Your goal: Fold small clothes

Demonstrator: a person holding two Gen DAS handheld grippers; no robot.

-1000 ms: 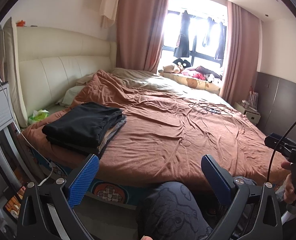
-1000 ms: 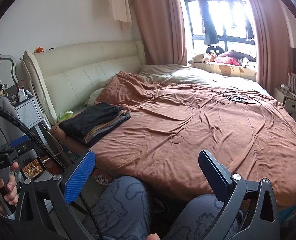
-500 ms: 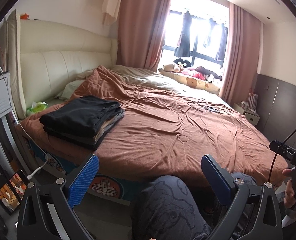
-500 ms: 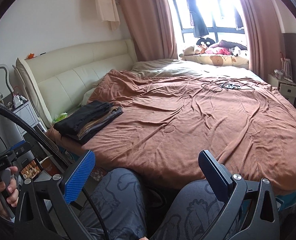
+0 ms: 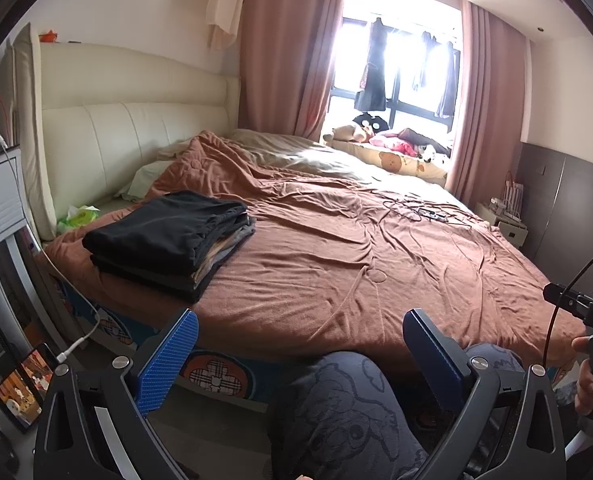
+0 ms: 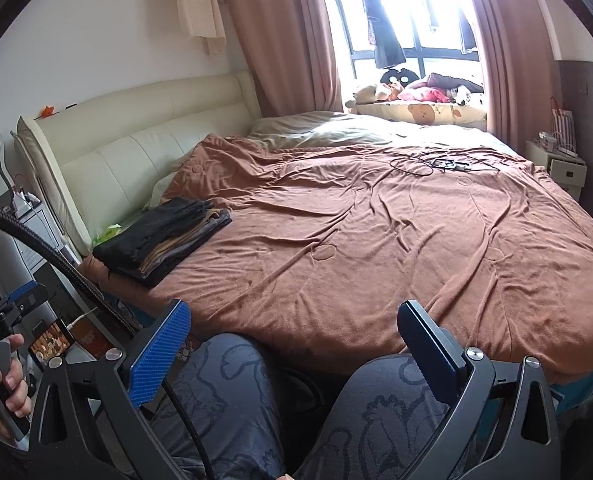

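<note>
Bedspread, brown and rumpled, fills your view; your folded clothes stack sits near its headboard-side edge. You hold the left gripper and right gripper above your knees, fingers spread apart, empty

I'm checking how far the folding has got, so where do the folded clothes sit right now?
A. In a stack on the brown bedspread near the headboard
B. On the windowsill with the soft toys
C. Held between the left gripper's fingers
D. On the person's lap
A: the stack of folded clothes rests on the brown bedspread near the headboard, and both grippers are open and empty.
</note>
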